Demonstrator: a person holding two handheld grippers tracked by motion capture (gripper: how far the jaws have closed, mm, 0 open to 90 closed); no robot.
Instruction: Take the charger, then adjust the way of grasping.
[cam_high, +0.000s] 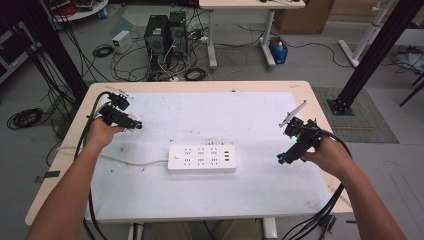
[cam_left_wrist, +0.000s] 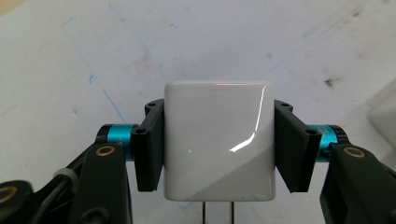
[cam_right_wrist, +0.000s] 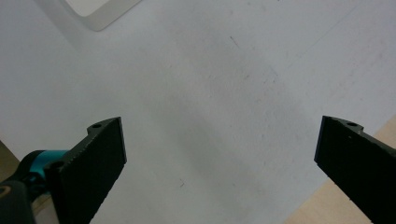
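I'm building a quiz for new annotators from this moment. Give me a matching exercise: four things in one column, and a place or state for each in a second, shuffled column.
Things:
1. white charger
2. power strip
3. right gripper
4. left gripper

Places or states:
A. jaws spread wide, nothing between them
B. lies flat at the middle of the white mat
C. shut on a white block
D. clamped between two black jaws, prongs pointing toward the camera

Pairs: 1-D, 2-B, 3-A, 4-C
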